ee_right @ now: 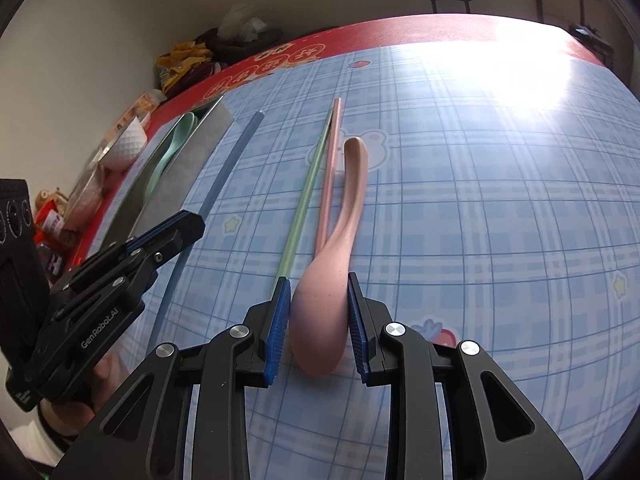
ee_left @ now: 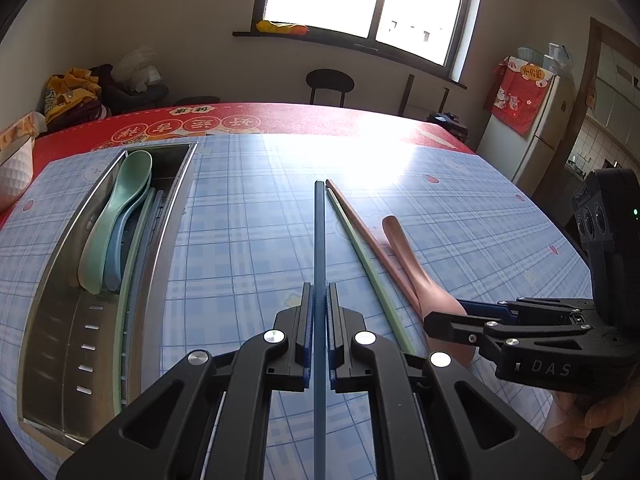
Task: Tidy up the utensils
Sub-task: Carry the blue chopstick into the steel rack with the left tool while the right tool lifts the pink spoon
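My left gripper [ee_left: 320, 292] is shut on a blue chopstick [ee_left: 319, 232], which points away over the checked cloth. To its right lie a green chopstick [ee_left: 360, 248], a pink chopstick [ee_left: 360, 220] and a pink spoon [ee_left: 404, 256]. In the right wrist view my right gripper [ee_right: 318, 280] straddles the pink spoon [ee_right: 320, 320], and both pads touch the sides of the bowl while the spoon rests on the table. A steel tray [ee_left: 56, 264] at the left holds a green spoon [ee_left: 116, 216], a blue spoon [ee_left: 116, 248] and thin chopsticks along its right wall.
A white dimpled bowl [ee_left: 12, 176] stands at the table's left edge beyond the tray. Snack packets [ee_right: 52, 224] lie past it. A hand [ee_left: 592, 420] holds the right gripper's handle. The blue checked cloth [ee_right: 480, 240] stretches to the right of the spoon.
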`<action>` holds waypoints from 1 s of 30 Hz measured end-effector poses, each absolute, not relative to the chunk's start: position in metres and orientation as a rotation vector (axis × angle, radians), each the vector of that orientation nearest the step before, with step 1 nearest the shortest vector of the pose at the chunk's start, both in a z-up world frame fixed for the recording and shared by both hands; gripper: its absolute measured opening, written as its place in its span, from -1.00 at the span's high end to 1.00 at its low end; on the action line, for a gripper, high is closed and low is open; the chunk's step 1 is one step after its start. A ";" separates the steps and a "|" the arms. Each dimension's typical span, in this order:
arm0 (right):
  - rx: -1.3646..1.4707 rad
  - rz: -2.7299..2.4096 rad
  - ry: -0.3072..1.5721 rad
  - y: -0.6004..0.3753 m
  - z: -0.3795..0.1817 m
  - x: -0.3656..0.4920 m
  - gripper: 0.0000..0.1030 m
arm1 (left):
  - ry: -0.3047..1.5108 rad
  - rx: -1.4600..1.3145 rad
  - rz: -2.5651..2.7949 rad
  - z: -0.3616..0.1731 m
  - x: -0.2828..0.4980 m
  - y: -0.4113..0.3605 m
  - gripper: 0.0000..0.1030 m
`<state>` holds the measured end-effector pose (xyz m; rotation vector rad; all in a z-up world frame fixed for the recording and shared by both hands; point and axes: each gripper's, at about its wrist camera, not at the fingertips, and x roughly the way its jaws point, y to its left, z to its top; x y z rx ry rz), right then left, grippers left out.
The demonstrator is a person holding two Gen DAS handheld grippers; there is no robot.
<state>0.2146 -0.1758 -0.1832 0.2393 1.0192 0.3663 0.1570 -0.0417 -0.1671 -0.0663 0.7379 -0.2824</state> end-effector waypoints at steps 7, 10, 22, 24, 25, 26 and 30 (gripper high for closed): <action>0.084 0.230 0.979 -0.186 -0.171 0.234 0.52 | 0.739 -0.068 -0.284 -0.168 0.157 -0.042 0.89; 0.012 0.206 0.959 -0.185 -0.167 0.237 0.59 | 0.739 -0.067 -0.285 -0.168 0.157 -0.043 0.89; -0.234 0.146 0.976 -0.177 -0.171 0.248 0.82 | 0.739 -0.068 -0.284 -0.167 0.156 -0.043 0.89; -0.173 0.164 0.969 -0.183 -0.166 0.249 0.82 | 0.739 -0.068 -0.284 -0.167 0.156 -0.043 0.89; -0.137 0.172 0.964 -0.187 -0.164 0.250 0.82 | 0.739 -0.068 -0.284 -0.167 0.156 -0.043 0.89; -0.111 0.177 0.960 -0.189 -0.162 0.251 0.82 | 0.739 -0.069 -0.285 -0.167 0.156 -0.043 0.89; -0.066 0.196 0.934 -0.189 -0.157 0.248 0.82 | 0.732 -0.085 -0.288 -0.167 0.155 -0.041 0.89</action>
